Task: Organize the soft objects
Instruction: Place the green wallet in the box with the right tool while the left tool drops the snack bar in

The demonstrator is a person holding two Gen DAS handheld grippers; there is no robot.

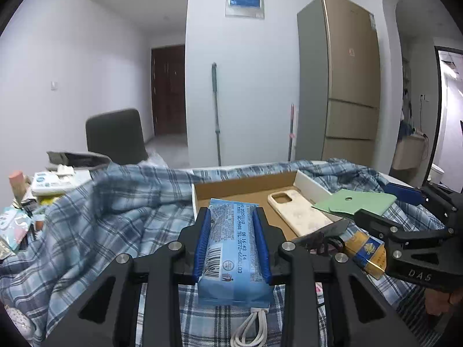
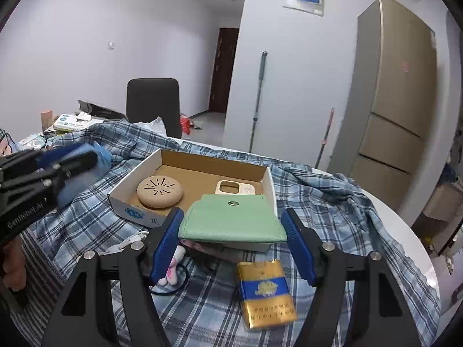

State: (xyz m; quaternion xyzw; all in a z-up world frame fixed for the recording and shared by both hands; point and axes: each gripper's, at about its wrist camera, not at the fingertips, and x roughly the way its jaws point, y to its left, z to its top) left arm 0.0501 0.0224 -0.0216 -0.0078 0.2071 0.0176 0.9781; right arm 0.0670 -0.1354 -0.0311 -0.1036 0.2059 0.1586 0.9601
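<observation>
My left gripper [image 1: 233, 243] is shut on a light blue tissue pack [image 1: 231, 248] and holds it above the plaid cloth, just short of the open cardboard box [image 1: 231, 189]. In the right wrist view the box [image 2: 139, 214] holds a round beige pad [image 2: 159, 192] and a cream phone case [image 2: 235, 188]. My right gripper [image 2: 233, 238] holds a green pouch [image 2: 231, 219] between its blue pads at the box's near right corner. The pouch [image 1: 356, 201] and the right gripper [image 1: 385, 211] also show at the right of the left wrist view.
A yellow and blue cigarette pack [image 2: 264, 293] lies on the plaid cloth [image 2: 332, 202] near the right gripper. A white cable [image 1: 251, 329] lies below the tissue pack. A small pink and white item [image 2: 172, 269] and a black loop lie left of the cigarette pack. Clutter [image 1: 55, 182] fills the far left.
</observation>
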